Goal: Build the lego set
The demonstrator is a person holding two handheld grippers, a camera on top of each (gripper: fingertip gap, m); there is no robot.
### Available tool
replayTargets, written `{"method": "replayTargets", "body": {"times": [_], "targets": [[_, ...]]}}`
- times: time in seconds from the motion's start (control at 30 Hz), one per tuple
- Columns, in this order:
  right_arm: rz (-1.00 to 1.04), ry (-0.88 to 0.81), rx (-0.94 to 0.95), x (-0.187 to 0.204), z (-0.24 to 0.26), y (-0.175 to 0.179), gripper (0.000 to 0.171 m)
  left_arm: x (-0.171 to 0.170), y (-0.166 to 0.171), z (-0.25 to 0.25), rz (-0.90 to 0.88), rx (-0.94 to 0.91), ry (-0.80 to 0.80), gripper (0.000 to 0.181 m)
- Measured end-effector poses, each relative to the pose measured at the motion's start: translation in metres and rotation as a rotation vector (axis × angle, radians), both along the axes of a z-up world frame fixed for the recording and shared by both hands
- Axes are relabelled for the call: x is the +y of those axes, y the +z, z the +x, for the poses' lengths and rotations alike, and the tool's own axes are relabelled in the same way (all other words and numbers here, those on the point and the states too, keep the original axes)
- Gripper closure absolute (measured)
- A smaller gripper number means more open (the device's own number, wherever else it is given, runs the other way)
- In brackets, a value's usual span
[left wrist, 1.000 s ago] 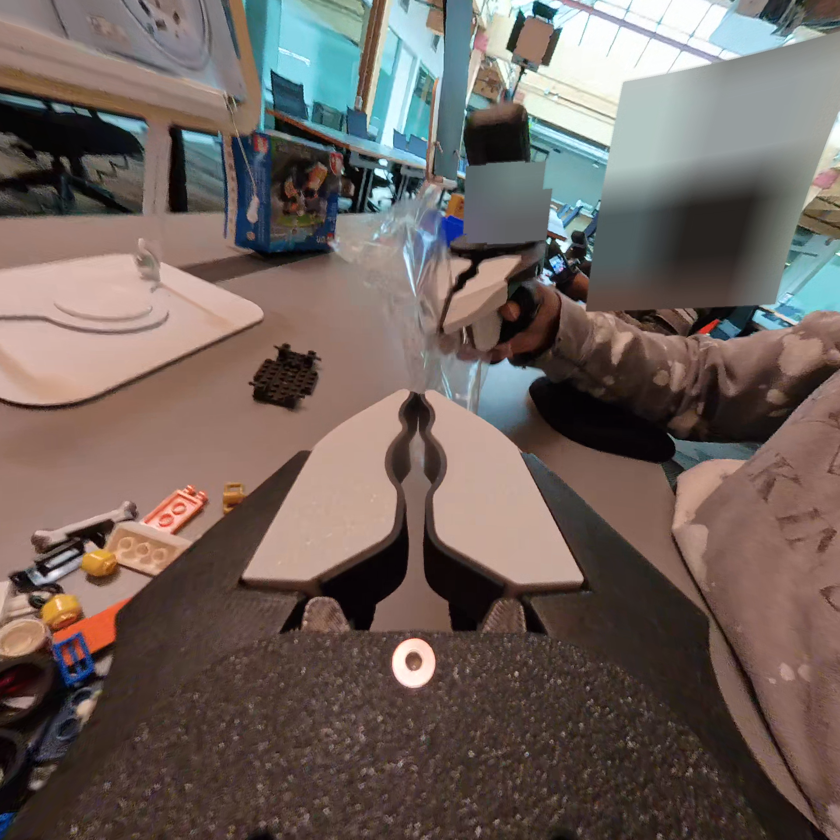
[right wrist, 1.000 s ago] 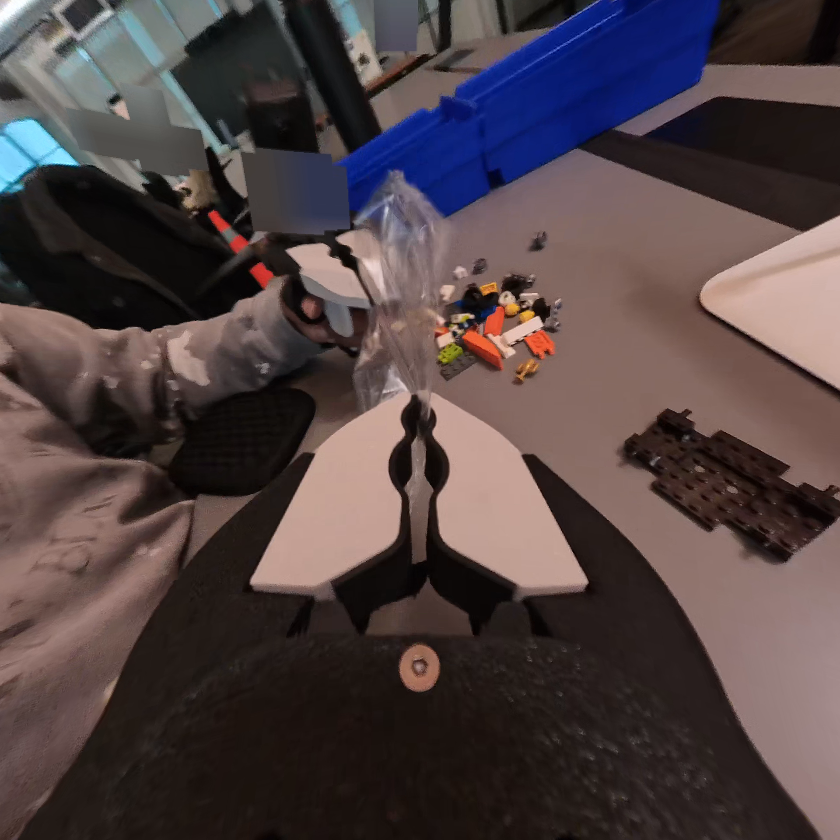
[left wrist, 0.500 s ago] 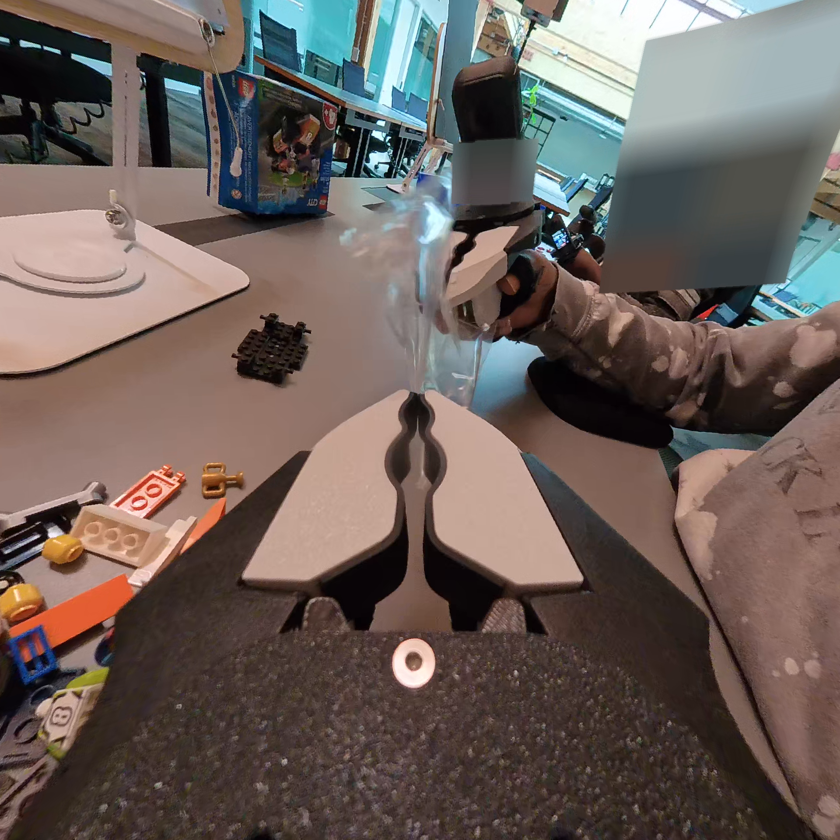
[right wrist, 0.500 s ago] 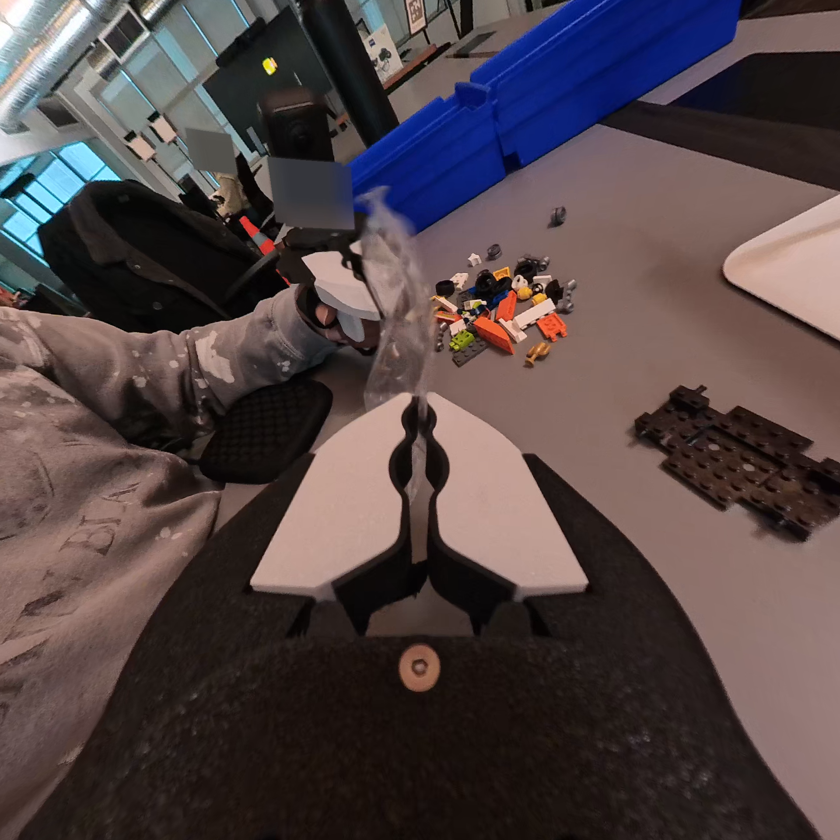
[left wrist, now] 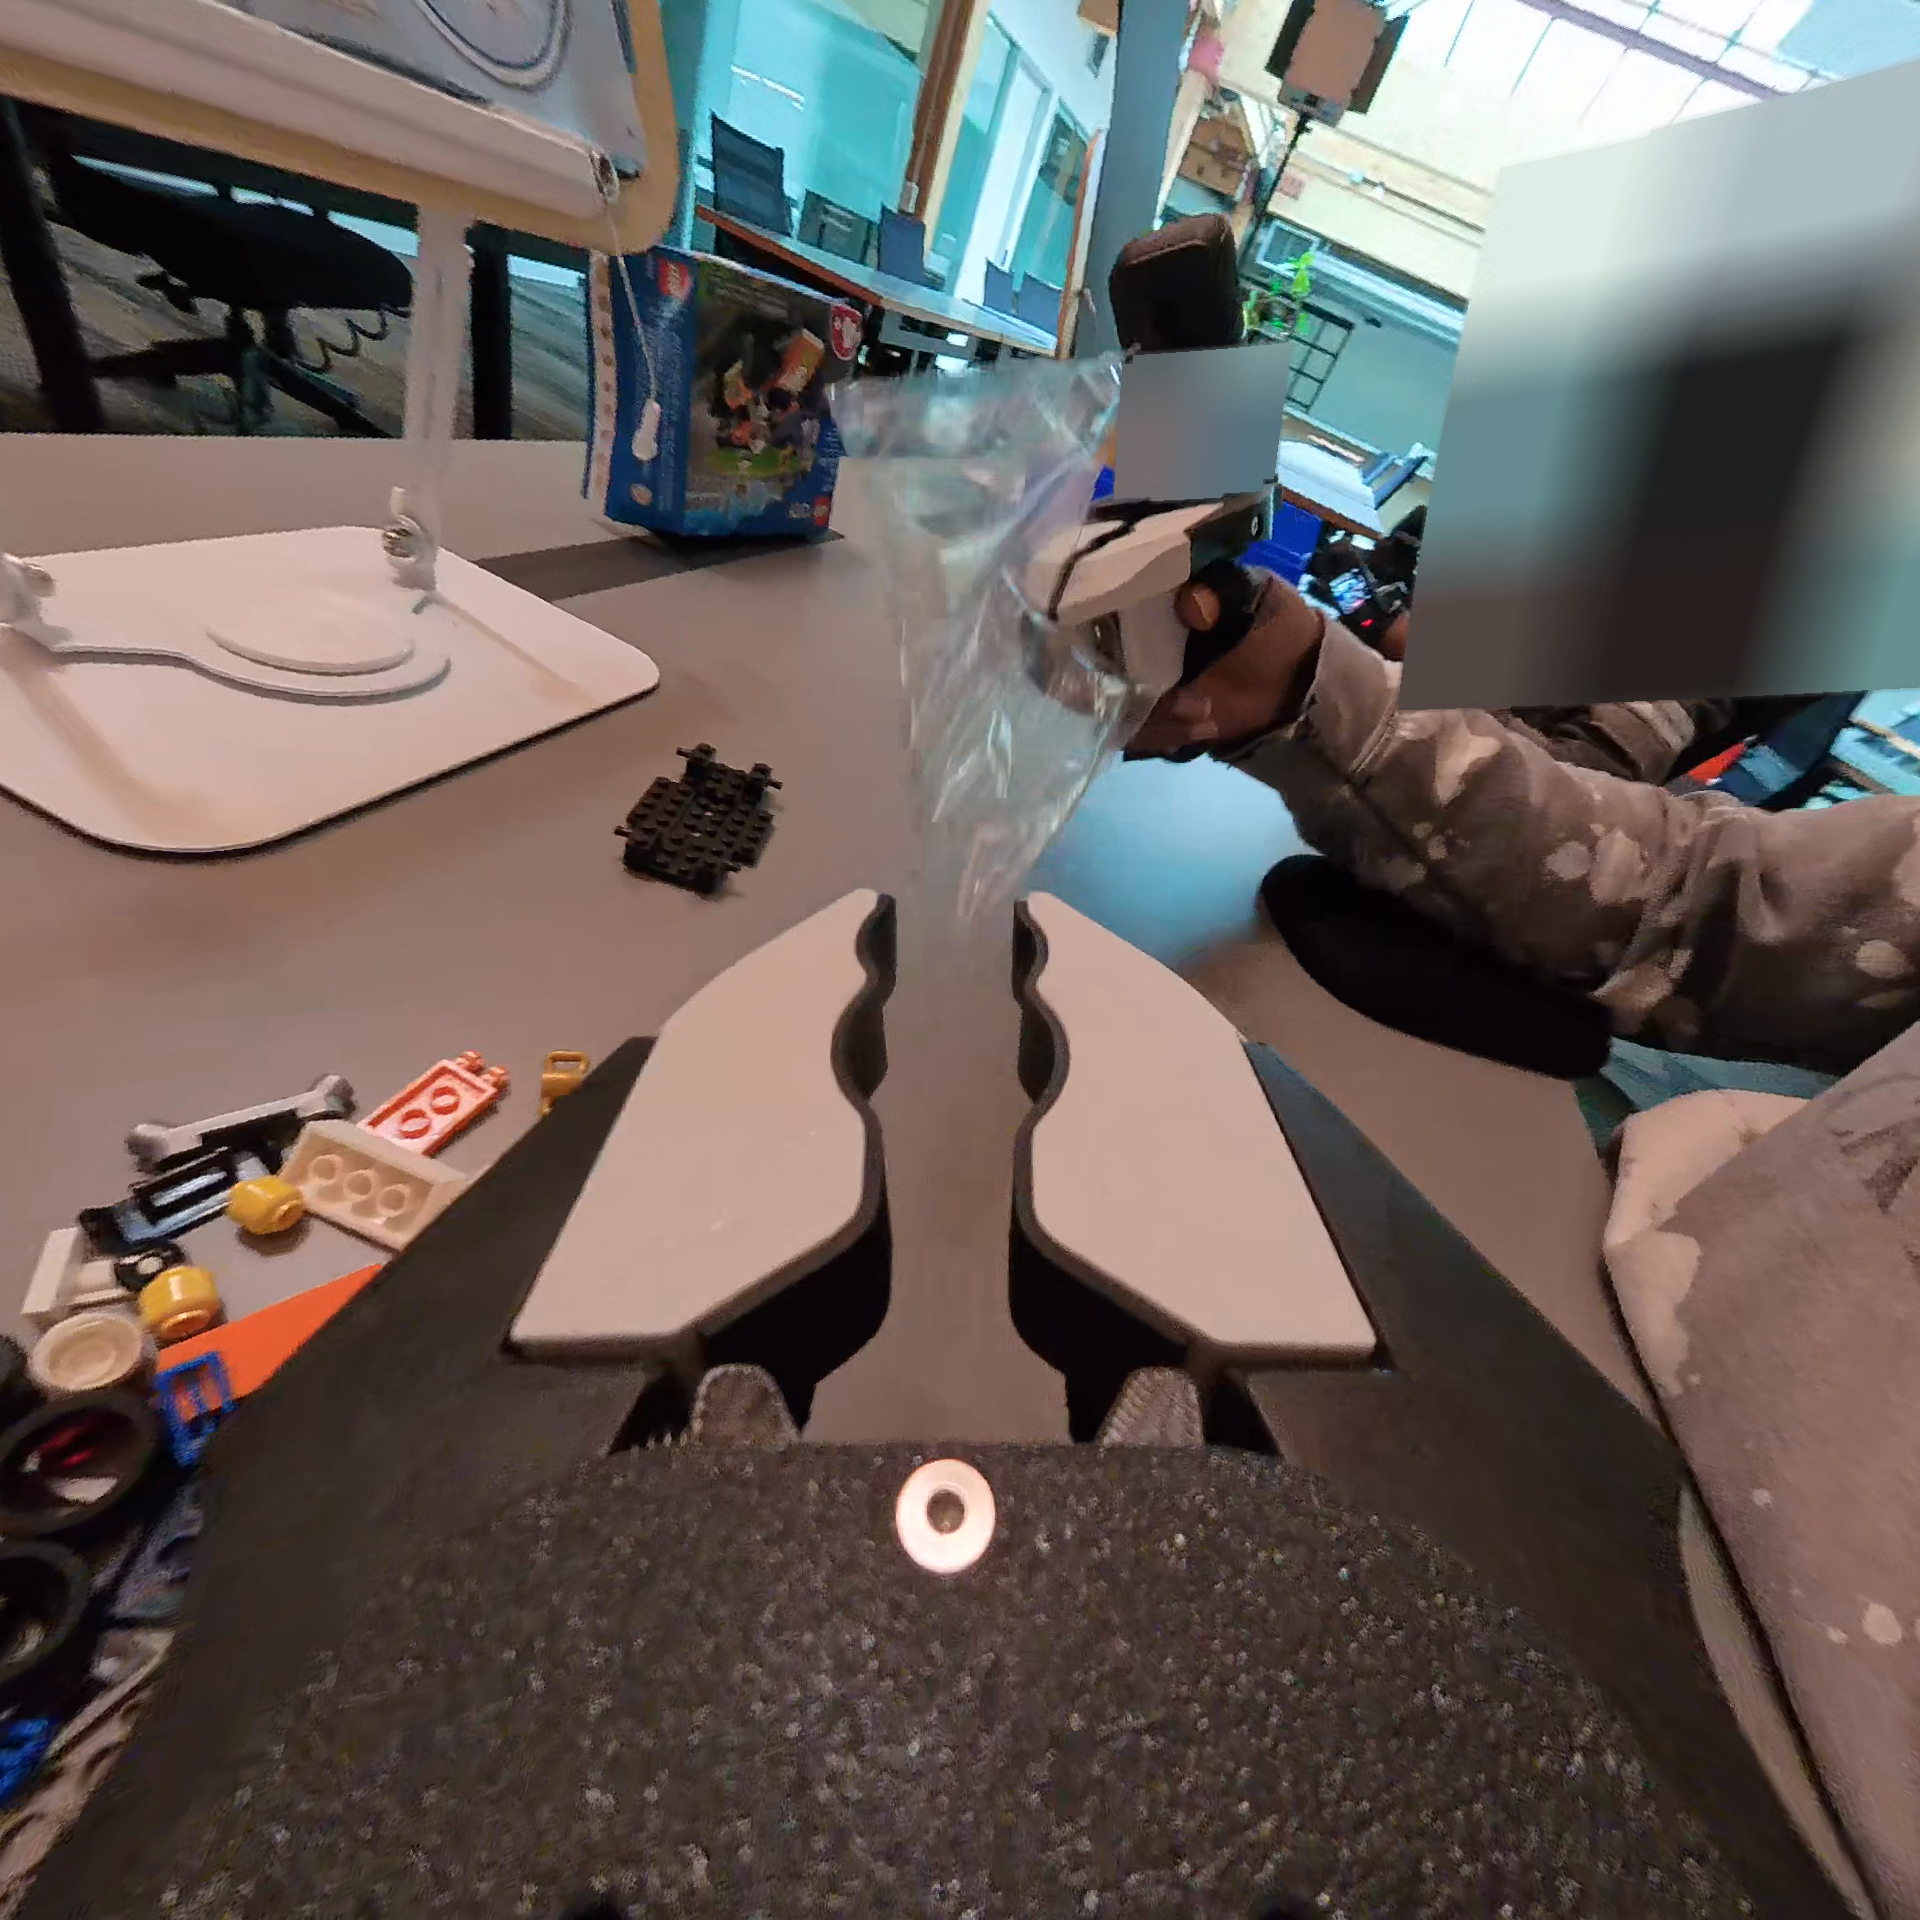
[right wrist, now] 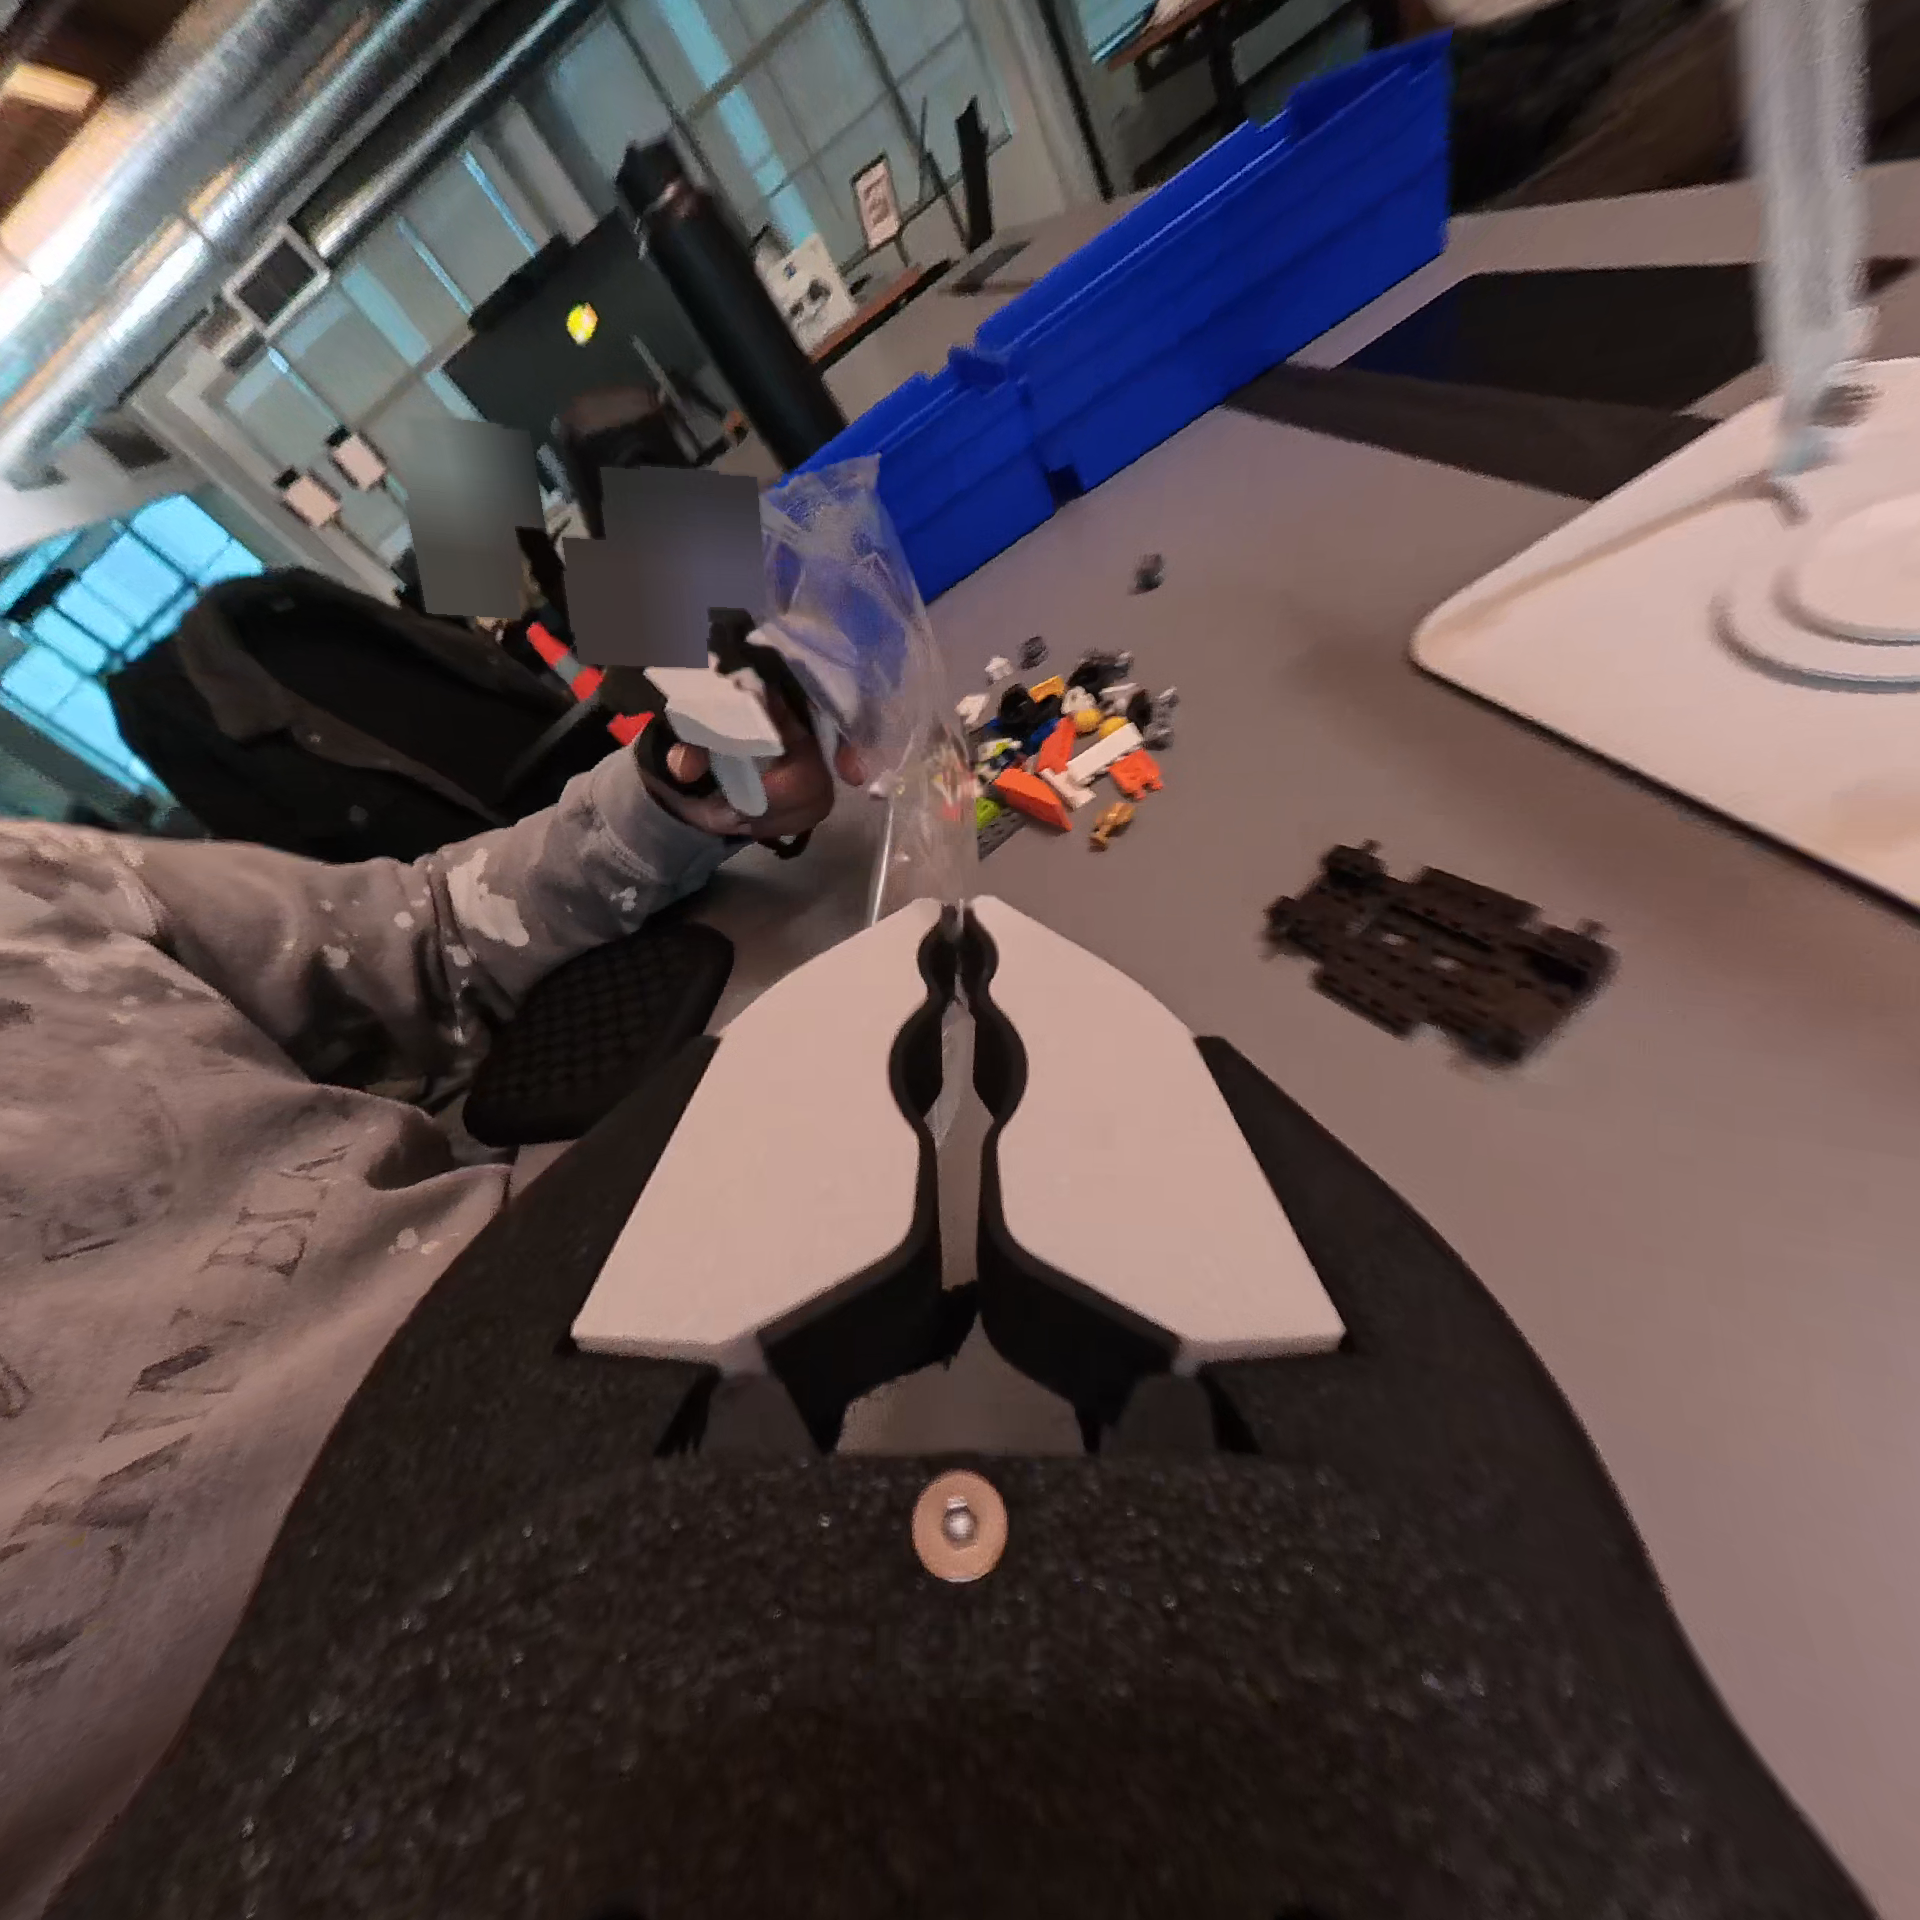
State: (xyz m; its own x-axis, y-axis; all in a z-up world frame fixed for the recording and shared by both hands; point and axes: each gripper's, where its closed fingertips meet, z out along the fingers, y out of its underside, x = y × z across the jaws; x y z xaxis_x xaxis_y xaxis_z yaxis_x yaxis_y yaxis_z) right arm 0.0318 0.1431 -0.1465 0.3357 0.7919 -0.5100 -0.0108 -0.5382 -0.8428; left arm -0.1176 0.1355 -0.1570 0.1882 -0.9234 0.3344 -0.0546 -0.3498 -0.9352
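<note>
Two grippers over grey table (left wrist: pixel 312 966). Left gripper (left wrist: pixel 948 920): jaws spread, a clear gap between the tips. Lower end of the clear plastic bag (left wrist: pixel 987 644) hangs into or just in front of that gap; contact with either finger cannot be told. Right gripper (right wrist: pixel 956 914): jaws pressed together, pinching an edge of the bag (right wrist: pixel 873 665), a strip of film visible running down between the fingers. Bag held up off the table, crumpled, looks empty.

In the left wrist view the right gripper (left wrist: pixel 1049 613) shows farther off, held by a hand (left wrist: pixel 1216 686) in a grey blotched sleeve, with the bag draped against its tip.

Task parts:
- Black studded base plate (left wrist: pixel 701 821) flat on the table, well apart from both grippers; also in right wrist view (right wrist: pixel 1439 951), blurred.
- Pile of loose bricks (right wrist: pixel 1070 738), well past the bag in the right wrist view. Same pile at lower left of the left wrist view: white brick (left wrist: pixel 369 1179), orange plate (left wrist: pixel 436 1101), yellow round pieces, black tyres (left wrist: pixel 73 1465), grey bone-shaped piece.
- Set box (left wrist: pixel 722 405) standing upright at the far side of the table.

Other: white stand base (left wrist: pixel 291 675) with an upright post, left of the black plate. Blue bins (right wrist: pixel 1143 343) at the far table edge. Black mesh pad (right wrist: pixel 592 1029) under the forearm.
</note>
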Motion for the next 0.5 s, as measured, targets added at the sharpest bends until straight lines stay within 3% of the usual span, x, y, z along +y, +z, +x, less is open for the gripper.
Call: {"method": "replayTargets", "body": {"times": [0.17,0.33,0.5], "targets": [[-0.106,-0.226,0.032,0.035,0.111,0.0,0.171,0.006,-0.002,-0.006,0.094,0.08,0.061,0.164],[-0.321,-0.526,-0.008,0.084,0.243,-0.042,0.171,0.01,-0.02,-0.003,0.214,0.217,0.103,0.167],[-0.51,-0.653,-0.106,0.111,0.315,-0.082,0.171,0.006,-0.031,0.004,0.259,0.273,0.106,0.167]]}}
